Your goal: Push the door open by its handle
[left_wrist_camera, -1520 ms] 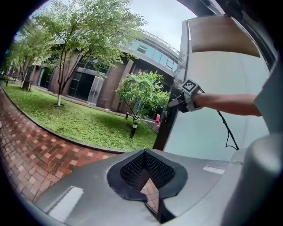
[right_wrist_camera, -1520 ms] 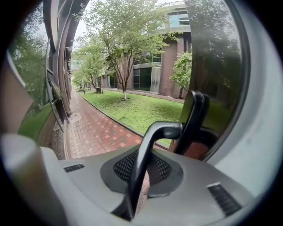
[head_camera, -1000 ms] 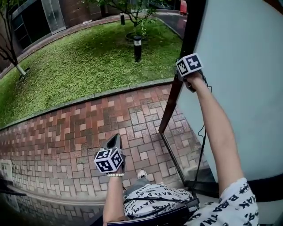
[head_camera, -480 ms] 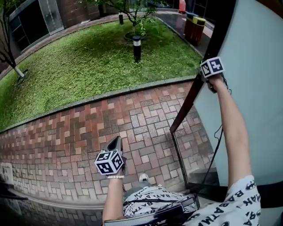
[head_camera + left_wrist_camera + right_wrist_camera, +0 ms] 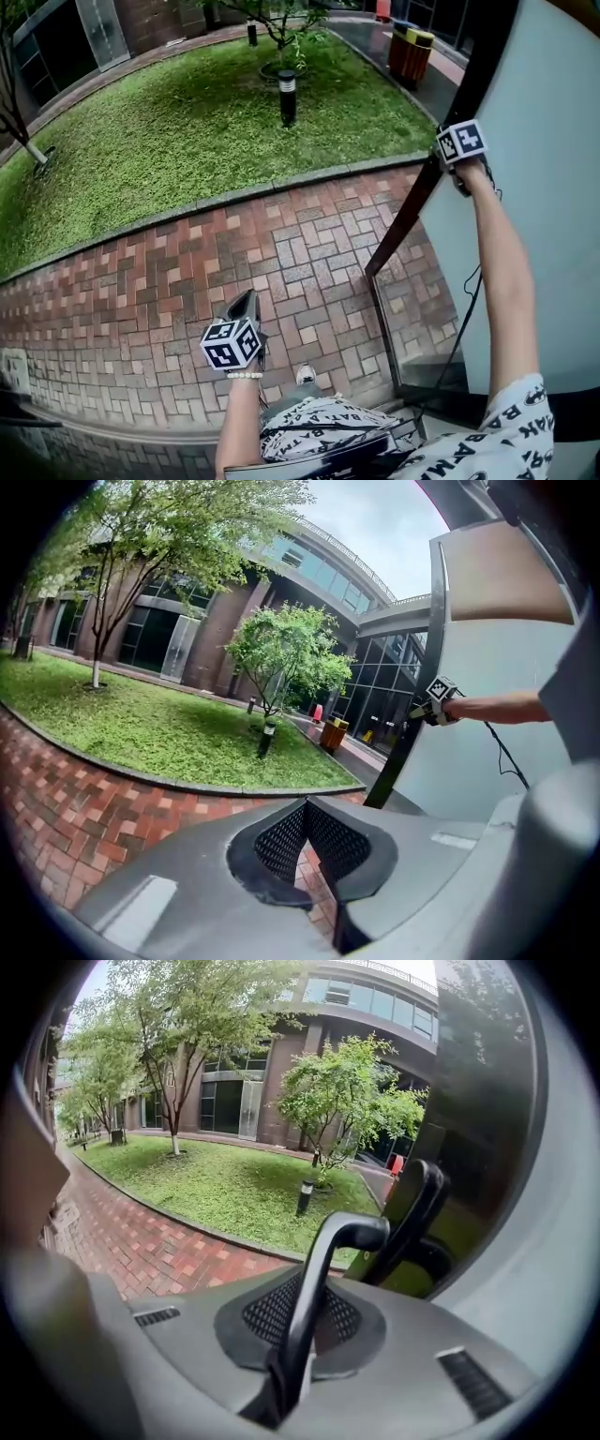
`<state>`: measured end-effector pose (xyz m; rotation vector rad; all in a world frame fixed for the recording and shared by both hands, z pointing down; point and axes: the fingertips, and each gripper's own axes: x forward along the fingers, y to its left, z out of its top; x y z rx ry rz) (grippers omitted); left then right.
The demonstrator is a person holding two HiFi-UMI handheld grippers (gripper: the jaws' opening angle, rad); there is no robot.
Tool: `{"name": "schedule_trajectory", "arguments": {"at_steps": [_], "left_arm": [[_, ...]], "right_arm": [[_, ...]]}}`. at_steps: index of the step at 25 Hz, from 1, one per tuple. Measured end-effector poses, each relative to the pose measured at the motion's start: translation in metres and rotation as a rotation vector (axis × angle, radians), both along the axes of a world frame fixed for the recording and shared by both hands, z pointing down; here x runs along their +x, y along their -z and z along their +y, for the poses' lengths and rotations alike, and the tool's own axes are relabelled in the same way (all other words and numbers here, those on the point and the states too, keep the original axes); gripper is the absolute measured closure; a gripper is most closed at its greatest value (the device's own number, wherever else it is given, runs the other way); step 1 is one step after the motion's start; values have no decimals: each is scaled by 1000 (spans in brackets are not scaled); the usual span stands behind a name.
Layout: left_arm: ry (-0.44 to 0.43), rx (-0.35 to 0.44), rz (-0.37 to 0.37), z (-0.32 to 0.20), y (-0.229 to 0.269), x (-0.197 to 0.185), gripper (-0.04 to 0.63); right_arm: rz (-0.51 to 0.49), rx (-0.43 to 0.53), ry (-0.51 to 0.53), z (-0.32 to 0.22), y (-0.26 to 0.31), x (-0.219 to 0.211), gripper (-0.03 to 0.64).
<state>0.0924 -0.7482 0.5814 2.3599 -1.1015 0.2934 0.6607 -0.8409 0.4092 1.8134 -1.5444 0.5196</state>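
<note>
- Two surfaces are filling the left of the head view: a green lawn (image 5: 159,131) is curving across the top, and red brick paving (image 5: 122,281) is spreading below it.
- Low and left of centre, the left gripper (image 5: 246,300) is hanging over the paving and pointing away from the person. In its own view its jaws are resting clenched tip to tip, gripping nothing, with only bricks showing through the gap behind the tips.
- Further along, a short lamp post (image 5: 288,94) is standing on the lawn, just below a small tree (image 5: 272,19).
- Right of that, two bins (image 5: 411,52) are standing beside a dark path.
- Next, the door (image 5: 553,206) is standing swung outward. Its dark edge is slanting down across the paving, and its pale panel is filling the right side.
- At that edge, a bare arm (image 5: 506,281) is reaching up to the marker cube (image 5: 461,141) of the right gripper (image 5: 309,1283).
- In the right gripper view, those jaws are clamping the black lever handle (image 5: 349,1234). It is running up between the mesh pads and bending toward the door, beside the door's dark edge.
</note>
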Motion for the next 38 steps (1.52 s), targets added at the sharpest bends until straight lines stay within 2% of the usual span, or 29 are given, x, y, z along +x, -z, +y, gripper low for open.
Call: {"name": "schedule_trajectory", "arguments": {"at_steps": [3, 10, 11, 14, 16, 20, 21, 22, 26, 32, 38], "left_arm": [[-6, 1, -4, 1, -1, -2, 611], [-23, 13, -5, 1, 2, -1, 609], [-28, 19, -5, 2, 4, -1, 610], [-31, 27, 0, 8, 7, -3, 610], [-33, 27, 2, 14, 7, -3, 610], [-39, 42, 13, 38, 15, 2, 610], [-40, 51, 17, 47, 19, 3, 611], [-43, 60, 19, 57, 24, 4, 611], [-44, 96, 20, 116, 44, 6, 611], [16, 105, -12, 222, 67, -17, 611], [71, 105, -36, 285, 93, -49, 611]], "right_arm": [[29, -23, -3, 1, -1, -3, 612], [13, -31, -18, -1, -1, -7, 612], [13, -31, -28, 1, 2, -5, 603], [23, -25, -38, 14, 19, -7, 496], [60, 33, -20, 27, 40, -17, 476], [78, 189, 72, 61, 78, -67, 477], [65, 228, 96, 73, 83, -85, 502], [42, 272, 116, 86, 85, -104, 611], [-113, 409, 186, 154, 77, -175, 611], [-163, 462, 317, 252, 82, -254, 611], [-293, 482, 333, 317, 55, -292, 611]]}}
